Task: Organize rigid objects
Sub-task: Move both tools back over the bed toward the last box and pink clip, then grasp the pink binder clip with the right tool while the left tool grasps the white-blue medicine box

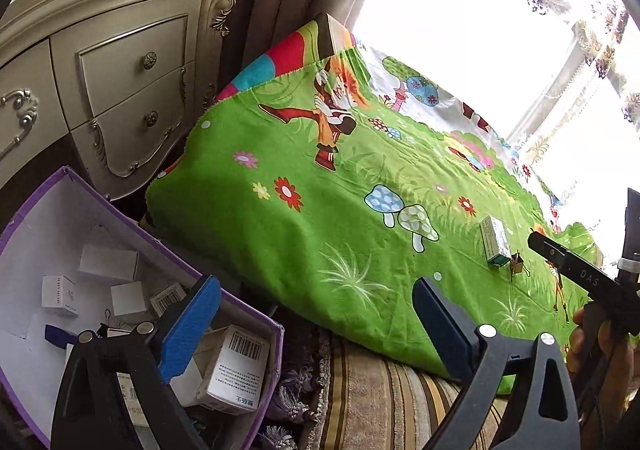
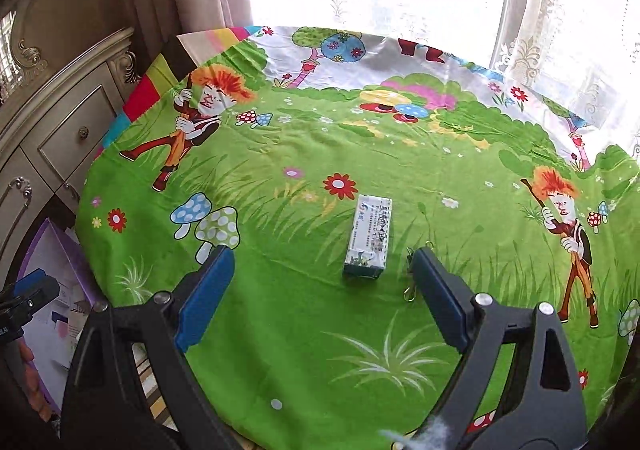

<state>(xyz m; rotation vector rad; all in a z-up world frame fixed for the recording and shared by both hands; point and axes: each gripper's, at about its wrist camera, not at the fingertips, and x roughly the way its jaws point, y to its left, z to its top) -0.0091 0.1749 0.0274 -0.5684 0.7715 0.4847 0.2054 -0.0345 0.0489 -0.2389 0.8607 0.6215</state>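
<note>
I am holding my right gripper [image 2: 324,298] wide open over the green cartoon cloth [image 2: 280,330] — just ahead, a small white-and-green carton [image 2: 368,236] is lying lengthwise; my left gripper [image 1: 316,324] is gaping, empty, beside the purple box [image 1: 52,218]

The bench cloth [image 2: 304,330] is bright green, printed with cartoon figures, mushrooms and flowers. The small box [image 2: 368,236] on it is white and green. The storage box [image 1: 256,324] has purple walls and a white inside, and both claws wear blue pads [image 2: 206,298].
</note>
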